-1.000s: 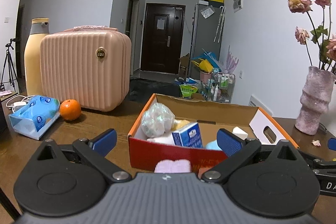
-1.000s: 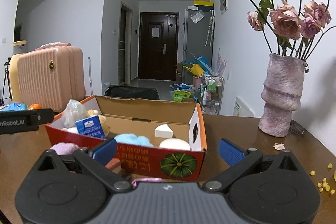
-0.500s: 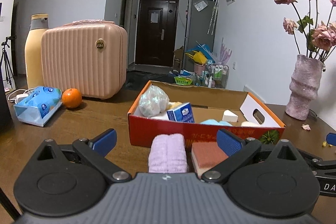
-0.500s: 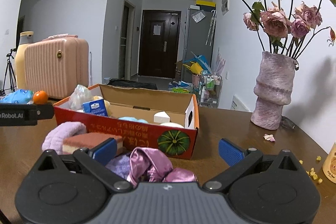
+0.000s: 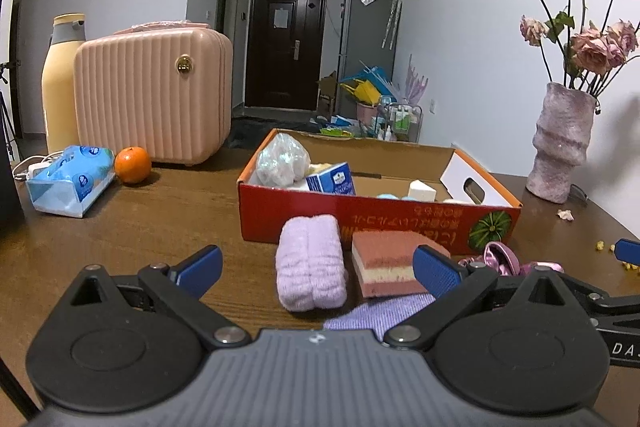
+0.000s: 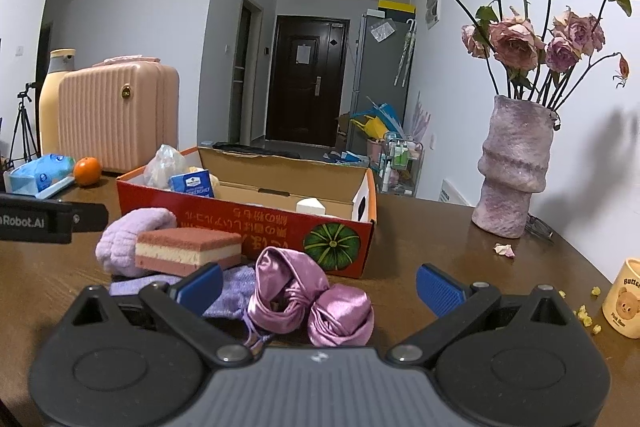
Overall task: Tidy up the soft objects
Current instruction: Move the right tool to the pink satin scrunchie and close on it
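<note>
You had both grippers, left (image 5: 316,265) and right (image 6: 318,285), spread empty; the box (image 5: 376,215) held some items (towel (image 5: 311,271), sponge (image 5: 384,267), pouch (image 6: 304,301) waited outside).

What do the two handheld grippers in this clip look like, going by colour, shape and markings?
Both look the same: the left gripper and right gripper each have a ribbed dark grey body, two matte black round-hubbed linkage arms with silver pivot pins, and blue finger pads. A small white logo sits on each body. The left gripper's black side bar bears white "nRobot.AI" lettering. No cables, hands or sleeves show.
</note>
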Demonstrator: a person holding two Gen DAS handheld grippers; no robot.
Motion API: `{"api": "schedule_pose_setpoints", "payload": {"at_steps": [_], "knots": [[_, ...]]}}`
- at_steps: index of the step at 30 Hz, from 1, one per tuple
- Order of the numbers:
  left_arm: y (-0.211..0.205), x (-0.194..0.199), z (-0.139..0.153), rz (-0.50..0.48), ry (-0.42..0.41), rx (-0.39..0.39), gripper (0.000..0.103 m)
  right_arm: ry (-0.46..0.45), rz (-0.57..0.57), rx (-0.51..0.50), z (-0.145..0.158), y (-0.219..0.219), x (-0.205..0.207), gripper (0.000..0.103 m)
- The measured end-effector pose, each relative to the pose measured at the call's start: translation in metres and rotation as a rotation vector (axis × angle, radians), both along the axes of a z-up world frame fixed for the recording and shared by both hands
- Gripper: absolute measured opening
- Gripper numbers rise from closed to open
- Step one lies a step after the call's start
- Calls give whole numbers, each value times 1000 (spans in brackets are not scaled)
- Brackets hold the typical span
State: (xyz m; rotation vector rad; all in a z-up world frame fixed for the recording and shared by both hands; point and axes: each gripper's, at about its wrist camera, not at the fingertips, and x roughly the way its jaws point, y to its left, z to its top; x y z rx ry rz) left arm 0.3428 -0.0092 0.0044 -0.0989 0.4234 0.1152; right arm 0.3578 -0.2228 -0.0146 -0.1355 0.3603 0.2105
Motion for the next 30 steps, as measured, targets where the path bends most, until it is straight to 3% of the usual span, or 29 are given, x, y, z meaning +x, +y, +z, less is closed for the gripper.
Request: {"api": "schedule_pose_setpoints", "payload": {"at_steps": [17,30], "knots": [[6,8,-7,-35,60,-33,103,92,0,7,-18,-2,17,103],[12,26,-17,-27,97,-20,103,171,34,-51,-40,2,75,103]]}}
